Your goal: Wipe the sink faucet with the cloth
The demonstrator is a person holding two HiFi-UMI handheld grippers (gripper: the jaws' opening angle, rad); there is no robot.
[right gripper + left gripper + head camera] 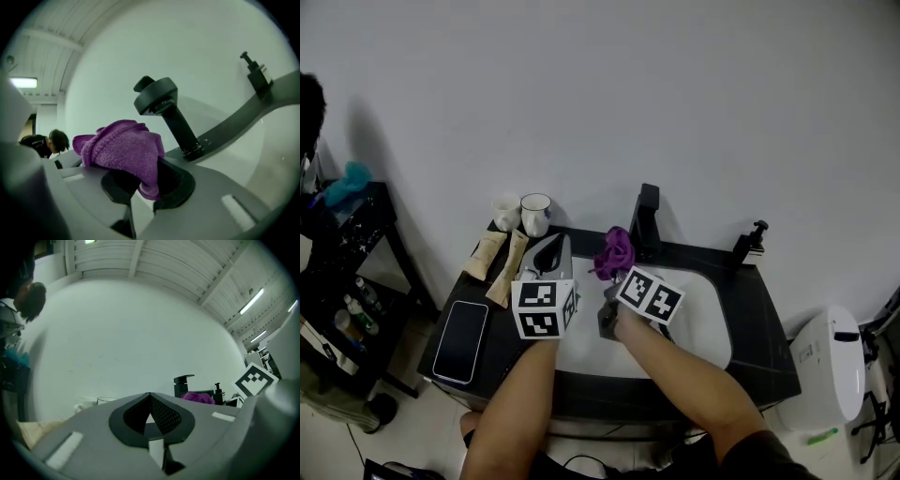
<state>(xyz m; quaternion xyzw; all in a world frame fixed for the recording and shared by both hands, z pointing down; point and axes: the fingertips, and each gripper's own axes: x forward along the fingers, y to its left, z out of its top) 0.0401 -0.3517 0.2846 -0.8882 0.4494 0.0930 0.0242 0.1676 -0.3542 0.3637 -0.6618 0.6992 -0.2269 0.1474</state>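
Observation:
A black faucet (646,217) stands at the back rim of the white sink (705,321), set in a black counter. My right gripper (612,273) is over the sink's left part, shut on a bunched purple cloth (615,250) just left of the faucet. In the right gripper view the cloth (123,151) bulges out of the gripper (144,180), and the faucet (165,104) rises close behind; I cannot tell whether they touch. My left gripper (549,252) hovers over the counter left of the sink, its jaws together and empty (150,400).
Two white cups (522,213) stand at the counter's back left, with tan packets (498,260) and a phone (461,339) in front. A soap dispenser (752,243) is at the back right. A dark shelf (342,272) stands left, a white appliance (825,367) right.

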